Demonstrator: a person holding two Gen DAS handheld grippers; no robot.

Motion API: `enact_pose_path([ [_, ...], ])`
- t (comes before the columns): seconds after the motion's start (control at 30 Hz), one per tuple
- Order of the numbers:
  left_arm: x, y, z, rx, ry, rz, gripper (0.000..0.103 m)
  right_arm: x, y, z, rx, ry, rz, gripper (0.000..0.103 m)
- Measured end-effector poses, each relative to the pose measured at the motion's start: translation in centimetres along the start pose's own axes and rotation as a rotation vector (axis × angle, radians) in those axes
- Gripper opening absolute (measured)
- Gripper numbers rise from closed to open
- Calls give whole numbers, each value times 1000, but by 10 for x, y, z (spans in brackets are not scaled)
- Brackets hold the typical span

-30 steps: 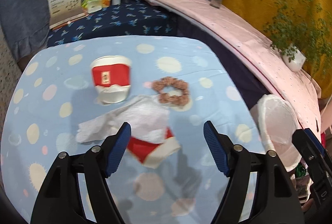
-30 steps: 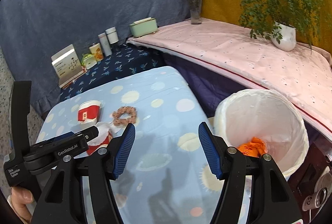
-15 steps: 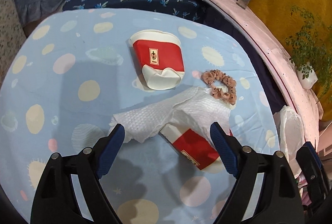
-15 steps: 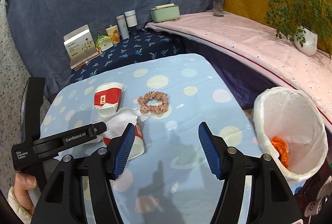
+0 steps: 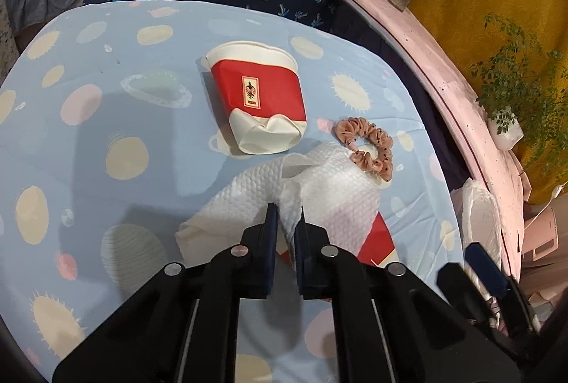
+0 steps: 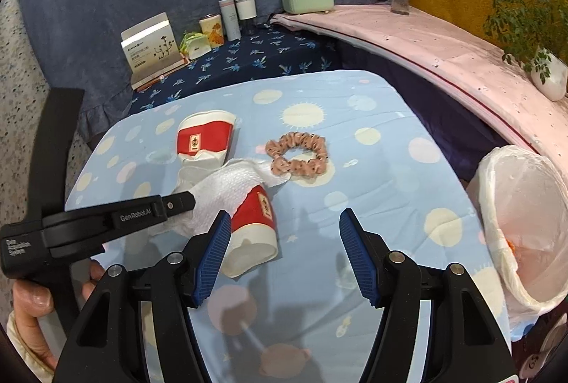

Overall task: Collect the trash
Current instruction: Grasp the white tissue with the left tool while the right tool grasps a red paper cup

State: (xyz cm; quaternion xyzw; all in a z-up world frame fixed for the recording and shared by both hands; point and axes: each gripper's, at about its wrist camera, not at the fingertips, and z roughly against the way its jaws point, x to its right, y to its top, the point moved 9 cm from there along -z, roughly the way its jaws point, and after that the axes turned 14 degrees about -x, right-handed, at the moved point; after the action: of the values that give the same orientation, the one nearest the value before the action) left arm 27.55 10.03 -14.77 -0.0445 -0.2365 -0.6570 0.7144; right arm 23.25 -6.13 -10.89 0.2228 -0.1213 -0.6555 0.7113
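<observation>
A white paper towel lies crumpled over a crushed red-and-white paper cup. My left gripper is closing its jaws, and a fold of the towel is pinched between the pads. A second crushed red cup lies on its side just beyond. In the right wrist view my right gripper hovers open over the table, its left finger next to the covered cup. The left gripper reaches in from the left onto the towel.
A pink scrunchie lies right of the towel on the blue dotted tablecloth. A white-lined bin with orange trash stands off the table's right edge. Boxes and bottles line the dark shelf behind, and plants stand on the pink ledge.
The left jaws went from wide open to closed on the towel after moving forward and down. The right gripper swung left and lower, from over the bin toward the cups.
</observation>
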Motion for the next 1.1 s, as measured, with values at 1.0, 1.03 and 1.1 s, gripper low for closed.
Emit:
enact_pose_path([
  [1.0,-43,-9,30,97,200,15,6,-42,-18,-59,-116,139,34,50],
  [1.03,-41,-10,30,98,198,12,6,-41,-18,-55,-103,132,35,49],
  [1.1,-35,-11,32,101,194,1,6,-39,-16,-48,-89,132,34,47],
])
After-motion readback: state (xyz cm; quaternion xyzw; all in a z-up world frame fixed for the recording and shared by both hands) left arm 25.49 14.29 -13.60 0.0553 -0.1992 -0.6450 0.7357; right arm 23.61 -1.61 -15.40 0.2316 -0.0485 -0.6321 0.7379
